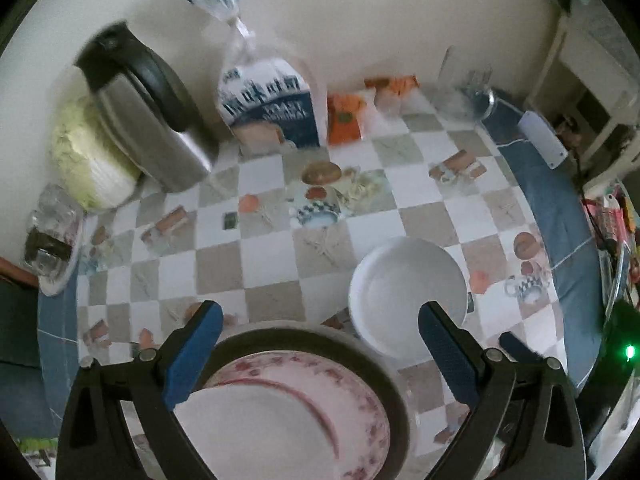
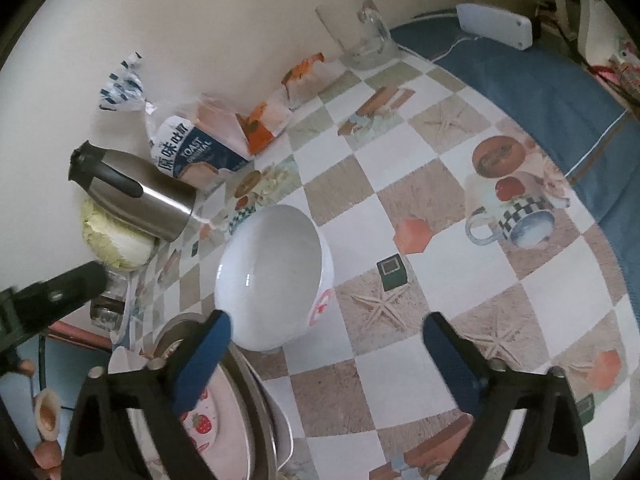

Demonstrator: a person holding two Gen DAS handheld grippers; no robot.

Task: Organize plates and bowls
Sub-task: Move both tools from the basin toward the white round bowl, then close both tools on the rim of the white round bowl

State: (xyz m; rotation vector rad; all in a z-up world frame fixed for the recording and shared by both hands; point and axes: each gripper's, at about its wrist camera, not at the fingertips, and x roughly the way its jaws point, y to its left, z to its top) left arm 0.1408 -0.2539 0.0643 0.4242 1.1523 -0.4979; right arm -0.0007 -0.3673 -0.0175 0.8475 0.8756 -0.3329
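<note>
White bowl: the white bowl (image 2: 276, 276) stands on the counter (image 2: 420, 208) near the middle, with a red mark on its outer side; in the right wrist view it sits just beyond the left fingertip of the right gripper (image 2: 326, 344). In the left wrist view the same bowl (image 1: 404, 300) lies right of centre, empty.
Plates: a pink floral plate (image 1: 296, 412) rests inside a larger dark-rimmed dish (image 1: 396, 400) at the near edge, under the left gripper (image 1: 320, 332). In the right wrist view the stack shows at the near left, with a strawberry pattern.
Left gripper: jaws wide, nothing between the blue pads, hanging above the plate.
Right gripper: jaws wide, nothing gripped; the bowl is ahead of the left finger, not between the pads.
Counter: covered with a checked cloth printed with mugs and starfish, with a blue border on the right.
Far side: a steel thermos jug (image 2: 136, 196) next to a cabbage (image 2: 116, 240), a bag of toast bread (image 2: 188, 152), orange packets (image 2: 264, 128) and a glass mug (image 2: 360, 36) along the wall.
Right edge: a white box (image 2: 496, 26) on the blue border.
</note>
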